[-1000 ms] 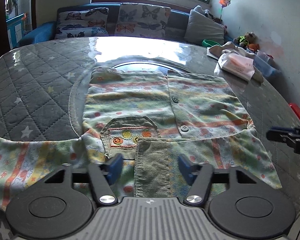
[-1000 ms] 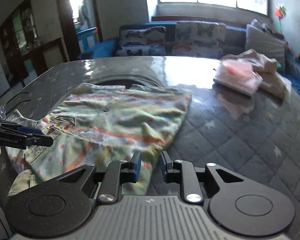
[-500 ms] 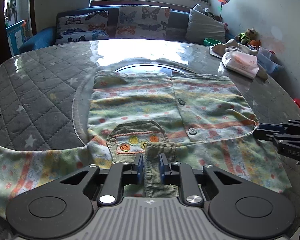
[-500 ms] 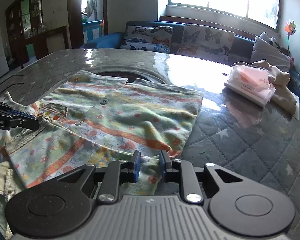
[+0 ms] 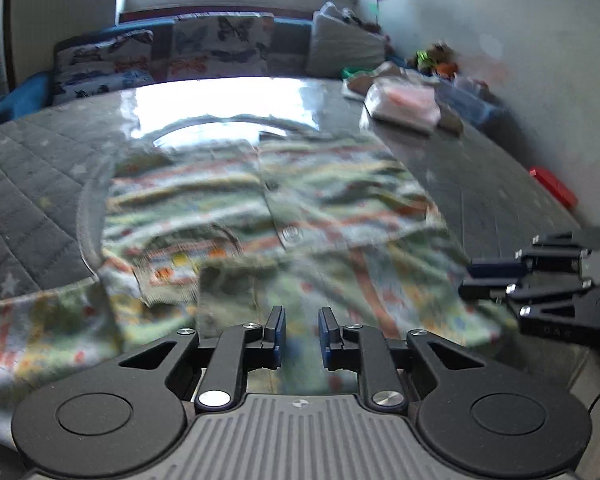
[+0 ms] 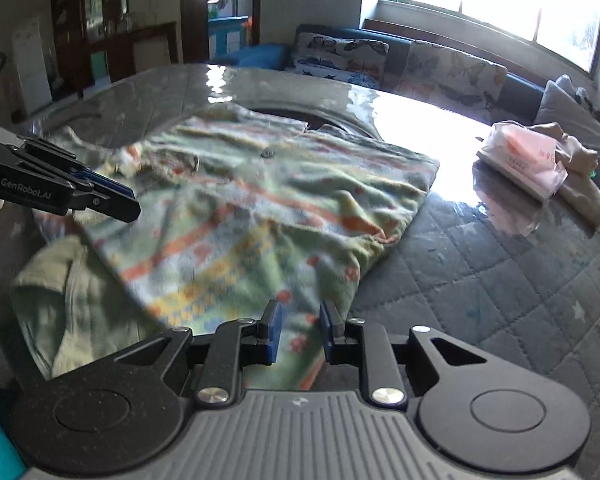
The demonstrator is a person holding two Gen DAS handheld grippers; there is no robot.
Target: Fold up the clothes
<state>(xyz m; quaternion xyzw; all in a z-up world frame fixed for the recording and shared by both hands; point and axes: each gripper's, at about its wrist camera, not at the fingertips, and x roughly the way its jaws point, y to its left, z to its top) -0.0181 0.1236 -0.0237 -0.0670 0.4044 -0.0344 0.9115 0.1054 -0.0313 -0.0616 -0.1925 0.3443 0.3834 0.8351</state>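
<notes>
Along the near edge of the table (image 6: 480,264) lies the shirt (image 6: 260,200), spread flat with its buttoned front up, and both tongs have it by the near hem. Left tongs (image 5: 299,334) are drawn nearly together, having just been closing, with a fold of hem cloth pinched between the blue pads; right tongs (image 6: 298,334) stand just as narrow and hold the hem at the right corner. Seen from the left wrist, the right tongs come in from the right at the hem's end; seen from the right wrist, the left tongs reach in from the left, close to the collar side. From either pair the body of the shirt stretches away toward the far side, and its long axis, hem to hem, runs left to right between the two grips, so neither hand is nearer than the other. My judgement is that the coming fold carries this near edge up and over toward the far edge, both hands moving together. A sleeve hangs off the near left edge. On the side of the left tongs, "GenRobot.AI" can be read. A pink packet (image 6: 520,160) sits far right, well apart; its print is too small to read.
</notes>
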